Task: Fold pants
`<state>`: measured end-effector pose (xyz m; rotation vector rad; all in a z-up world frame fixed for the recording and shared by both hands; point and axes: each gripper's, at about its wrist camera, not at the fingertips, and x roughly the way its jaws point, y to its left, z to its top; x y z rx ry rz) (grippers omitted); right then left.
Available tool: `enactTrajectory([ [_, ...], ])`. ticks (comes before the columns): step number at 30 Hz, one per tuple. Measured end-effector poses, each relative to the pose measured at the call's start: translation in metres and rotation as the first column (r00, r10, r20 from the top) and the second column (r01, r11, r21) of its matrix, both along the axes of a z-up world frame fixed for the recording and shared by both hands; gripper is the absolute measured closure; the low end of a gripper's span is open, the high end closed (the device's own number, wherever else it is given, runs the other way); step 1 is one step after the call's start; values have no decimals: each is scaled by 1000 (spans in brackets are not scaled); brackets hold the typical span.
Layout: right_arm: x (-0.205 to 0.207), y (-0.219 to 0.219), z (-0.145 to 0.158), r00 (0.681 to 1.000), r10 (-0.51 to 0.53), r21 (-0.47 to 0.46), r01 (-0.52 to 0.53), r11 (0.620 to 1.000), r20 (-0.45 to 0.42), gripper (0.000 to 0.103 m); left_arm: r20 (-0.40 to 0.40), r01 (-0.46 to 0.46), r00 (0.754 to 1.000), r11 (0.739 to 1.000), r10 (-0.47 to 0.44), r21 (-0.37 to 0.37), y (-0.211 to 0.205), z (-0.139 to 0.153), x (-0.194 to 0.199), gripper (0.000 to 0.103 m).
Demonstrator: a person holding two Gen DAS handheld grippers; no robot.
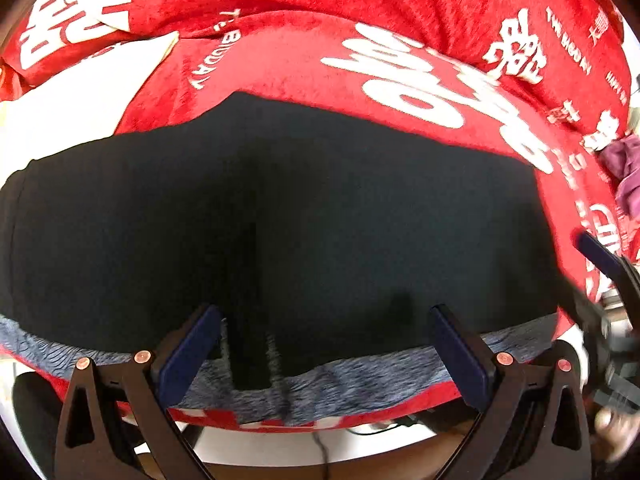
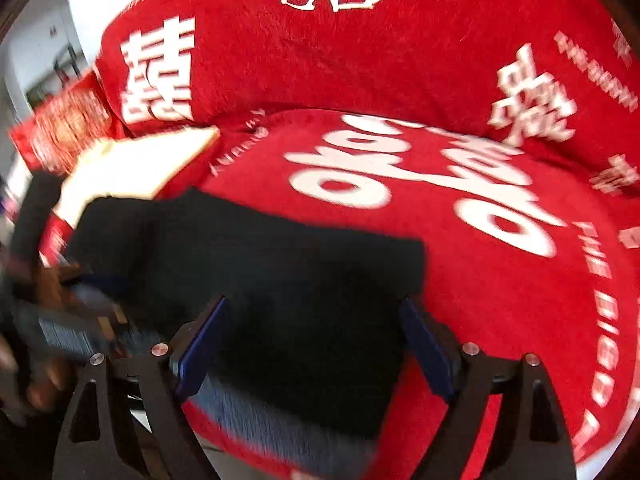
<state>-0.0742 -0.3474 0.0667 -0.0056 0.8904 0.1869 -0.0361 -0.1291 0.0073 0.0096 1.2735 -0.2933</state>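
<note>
Black pants (image 1: 280,208) lie folded flat on a red plush seat cover (image 1: 288,60) with white lettering. Their grey heathered waistband (image 1: 352,384) runs along the near edge, with a black drawstring (image 1: 250,356) over it. My left gripper (image 1: 324,344) is open and empty, its fingers over the waistband. My right gripper (image 2: 314,344) is open and empty over the pants (image 2: 280,280), near their right end. The right gripper also shows at the right edge of the left wrist view (image 1: 600,256). The left gripper shows blurred at the left of the right wrist view (image 2: 72,320).
A red back cushion (image 2: 360,52) with white characters rises behind the seat. A white panel (image 2: 132,164) lies at the pants' far left corner. A purple cloth (image 1: 624,164) sits at the right edge. White floor shows below the seat's front edge (image 1: 280,452).
</note>
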Motion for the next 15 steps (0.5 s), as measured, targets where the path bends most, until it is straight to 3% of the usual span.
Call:
enactTrajectory([
  [1,-14,6,-6,1000,-7,-80,8,997,5,14,-22,7,1000,999,-7,37,-2,-11,1,0],
  [4,-20,10,-35,996,-44,-199,28,980,-77,14,-39,-21,999,1000,21,-3,0,-18,2,0],
  [5,-18,9,-45,993,-57,-189,36,981,-104,14,-41,-14,999,1000,14,1,0,-16,2,0],
  [8,-18,0,-33,990,-110,-136,97,986,-93,13,-27,-42,999,999,41,-23,13,-5,-3,0],
  [10,-23,2,-14,993,-118,-146,115,983,-13,13,-10,-58,998,998,58,-34,24,-2,-5,0],
  [13,-27,14,10,992,-78,-99,88,991,97,11,-62,-71,996,997,69,-34,36,-21,0,0],
  [15,-15,26,1,998,-12,-36,15,999,60,5,-49,-62,997,997,60,-40,37,-19,-2,0],
])
